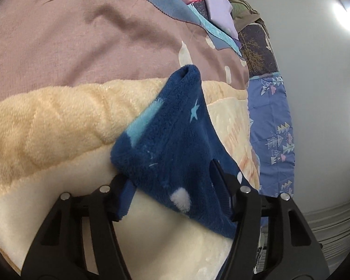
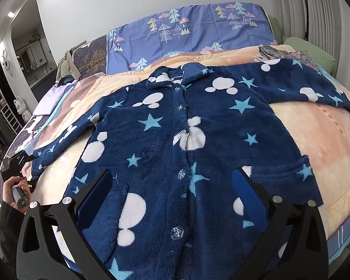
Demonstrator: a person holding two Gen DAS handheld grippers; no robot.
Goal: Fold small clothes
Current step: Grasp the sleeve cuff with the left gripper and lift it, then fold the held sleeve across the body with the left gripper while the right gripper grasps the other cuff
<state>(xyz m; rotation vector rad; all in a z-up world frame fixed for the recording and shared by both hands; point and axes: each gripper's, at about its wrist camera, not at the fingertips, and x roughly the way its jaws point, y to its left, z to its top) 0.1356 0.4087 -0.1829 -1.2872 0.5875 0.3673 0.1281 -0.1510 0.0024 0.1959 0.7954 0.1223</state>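
Spread on the peach fleece blanket (image 2: pixel 315 140), the star-print pajama top (image 2: pixel 186 140) lies below my wide-open right gripper (image 2: pixel 175 198); my left gripper (image 1: pixel 177 186), half-closed, pinches its sleeve cuff (image 1: pixel 170 140), which I should carry flat across the chest.

A small navy fleece pyjama jacket (image 2: pixel 186 144) lay face up on the bed, buttoned down the front with clear round buttons, its collar at the far end. White mouse-head shapes and pale blue stars covered the fluffy fabric. One sleeve (image 2: pixel 310 88) stretched out flat to the right; the other sleeve (image 1: pixel 175 140) ran out to the left, its cuff end bunched and slightly raised.
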